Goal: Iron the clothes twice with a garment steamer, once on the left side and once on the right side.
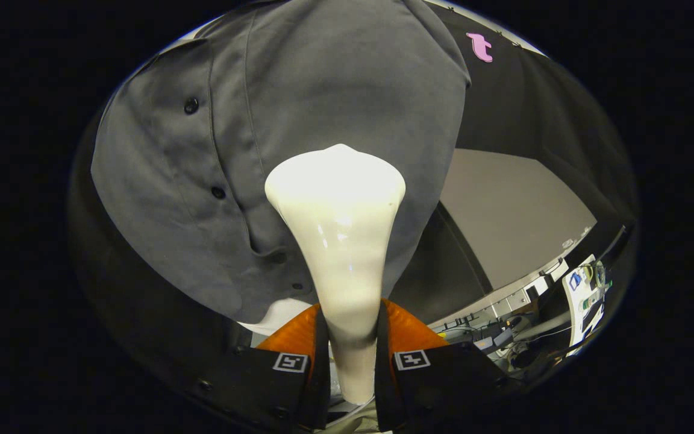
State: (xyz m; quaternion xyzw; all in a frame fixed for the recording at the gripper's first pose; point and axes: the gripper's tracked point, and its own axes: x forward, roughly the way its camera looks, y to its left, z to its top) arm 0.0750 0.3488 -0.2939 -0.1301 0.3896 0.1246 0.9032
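Observation:
A cream-white garment steamer [338, 241] stands between my two fingers, its narrow handle clamped by both and its wide head flaring out ahead of them. My gripper [350, 352] is shut on that handle. The steamer head rests against a grey button-up shirt [299, 120] hanging just beyond, a little to the right of the button placket [219, 193]. The shirt's lower hem ends near my fingertips. Whether the head truly touches the cloth is hidden behind the head itself.
A grey floor or table surface [509, 211] lies to the right of the shirt. Past it stands a metal rail with cables and cluttered equipment [564, 295]. Black booth cloth [534, 102] hangs behind the shirt.

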